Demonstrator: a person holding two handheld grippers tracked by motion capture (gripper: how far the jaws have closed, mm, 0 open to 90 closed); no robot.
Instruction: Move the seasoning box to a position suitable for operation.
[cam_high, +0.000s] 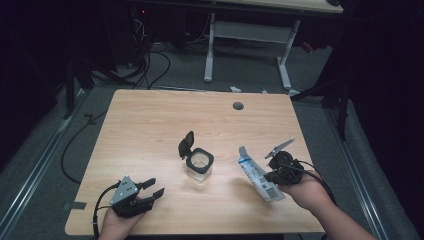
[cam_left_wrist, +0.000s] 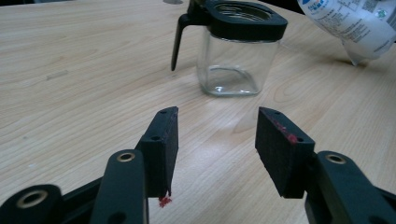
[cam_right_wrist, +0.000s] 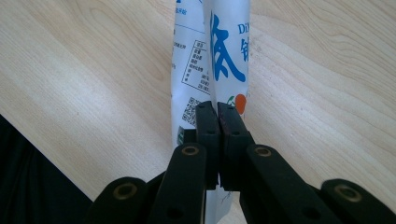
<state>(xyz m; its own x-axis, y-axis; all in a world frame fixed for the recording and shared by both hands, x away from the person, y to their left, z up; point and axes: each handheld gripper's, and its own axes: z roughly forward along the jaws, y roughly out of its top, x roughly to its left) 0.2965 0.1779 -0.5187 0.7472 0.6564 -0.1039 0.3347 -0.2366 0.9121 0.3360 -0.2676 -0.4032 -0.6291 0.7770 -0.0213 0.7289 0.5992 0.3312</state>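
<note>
The right tool (cam_right_wrist: 218, 109) is clenching a soft white printed pouch (cam_high: 257, 175), pinching its thin film near the tabletop's (cam_high: 150, 125) right front. The left tool (cam_left_wrist: 217, 135) is hovering released, nothing between its pads. Farther in, a square clear glass jar (cam_high: 200, 165) is standing with its black hinged lid (cam_high: 186, 144) flipped up. Pouring well probably means steadying the jar and tilting the pouch slowly over it.

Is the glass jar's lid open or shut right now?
Open: the jar has its black flip lid swung up beside the rim, leaving the mouth uncovered.
</note>
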